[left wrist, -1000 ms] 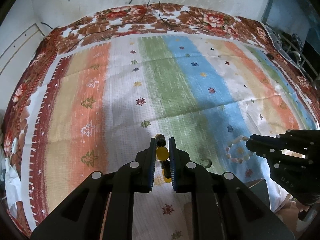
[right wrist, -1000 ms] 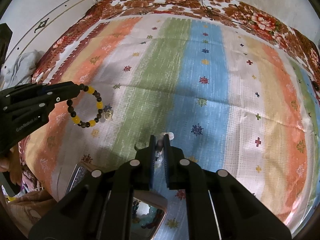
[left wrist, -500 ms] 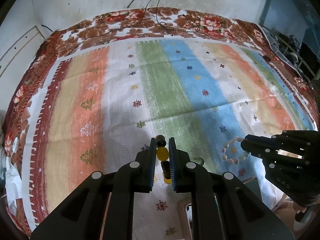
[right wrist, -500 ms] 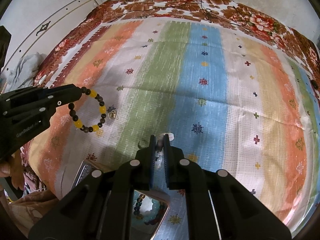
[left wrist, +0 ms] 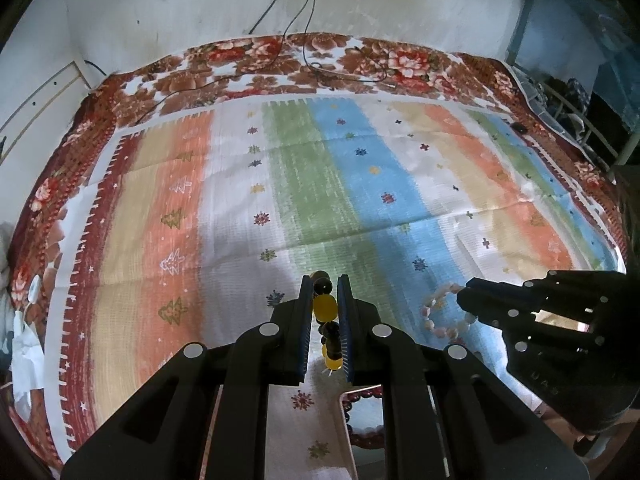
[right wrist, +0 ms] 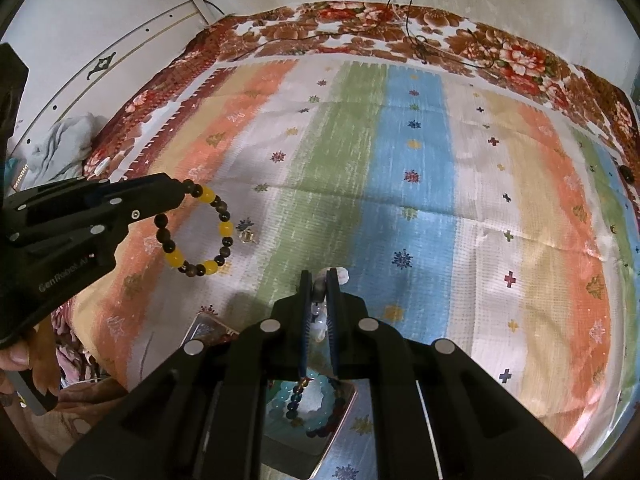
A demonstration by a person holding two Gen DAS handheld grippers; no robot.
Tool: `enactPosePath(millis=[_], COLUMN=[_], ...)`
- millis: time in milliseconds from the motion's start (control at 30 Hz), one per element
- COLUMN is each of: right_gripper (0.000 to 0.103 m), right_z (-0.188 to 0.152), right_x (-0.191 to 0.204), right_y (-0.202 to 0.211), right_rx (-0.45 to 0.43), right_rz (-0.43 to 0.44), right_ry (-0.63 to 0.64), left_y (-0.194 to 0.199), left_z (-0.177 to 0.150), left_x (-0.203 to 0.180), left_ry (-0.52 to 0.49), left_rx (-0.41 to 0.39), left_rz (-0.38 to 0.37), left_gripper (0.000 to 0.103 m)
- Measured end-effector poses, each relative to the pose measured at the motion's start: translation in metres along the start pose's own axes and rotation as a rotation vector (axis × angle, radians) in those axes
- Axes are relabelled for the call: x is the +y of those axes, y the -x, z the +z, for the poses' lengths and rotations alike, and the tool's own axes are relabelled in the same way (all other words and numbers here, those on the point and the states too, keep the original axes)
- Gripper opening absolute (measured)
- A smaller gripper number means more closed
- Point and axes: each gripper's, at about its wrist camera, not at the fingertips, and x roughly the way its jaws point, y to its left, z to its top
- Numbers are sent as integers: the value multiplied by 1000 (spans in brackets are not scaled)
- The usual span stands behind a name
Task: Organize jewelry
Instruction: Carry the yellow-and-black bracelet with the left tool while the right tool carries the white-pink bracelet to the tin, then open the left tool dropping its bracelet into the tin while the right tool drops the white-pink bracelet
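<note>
My left gripper [left wrist: 324, 284] is shut on a bracelet of yellow and dark beads [left wrist: 325, 307]; the right wrist view shows this bracelet [right wrist: 200, 232] hanging as a loop from the left gripper [right wrist: 182, 192] above the striped cloth. My right gripper [right wrist: 319, 280] is shut on a bracelet of pale pink beads [right wrist: 318, 320]; the left wrist view shows that bracelet [left wrist: 440, 316] hanging from the right gripper [left wrist: 466, 298]. A shallow tray [right wrist: 348, 408] with several bead bracelets lies under the right gripper, near the front edge.
A small gold ring [right wrist: 247, 236] lies on the cloth beside the hanging yellow bracelet. The tray's rim [left wrist: 344, 420] shows under the left gripper. Cables [left wrist: 320, 68] lie at the far end of the bed. Crumpled cloth [right wrist: 64, 140] lies off the left side.
Both grippers have risen and pulled back toward the front edge with their bracelets. The tray has come further into view under them. Both stay shut.
</note>
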Motion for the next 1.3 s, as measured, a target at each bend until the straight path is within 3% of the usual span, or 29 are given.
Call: enactPosePath(millis=[400, 1300], right_gripper=[8, 8], right_z=[-16, -67], right_x=[31, 41], right_y=[14, 52], right_rx=[-38, -53], right_rz=[-82, -10], right_ry=[98, 128], left_y=[21, 52], left_z=[-20, -60], left_x=[-17, -38], left_ry=[-8, -25], left_rx=[-24, -61], left_rz=[-16, -61], left_gripper=[12, 12])
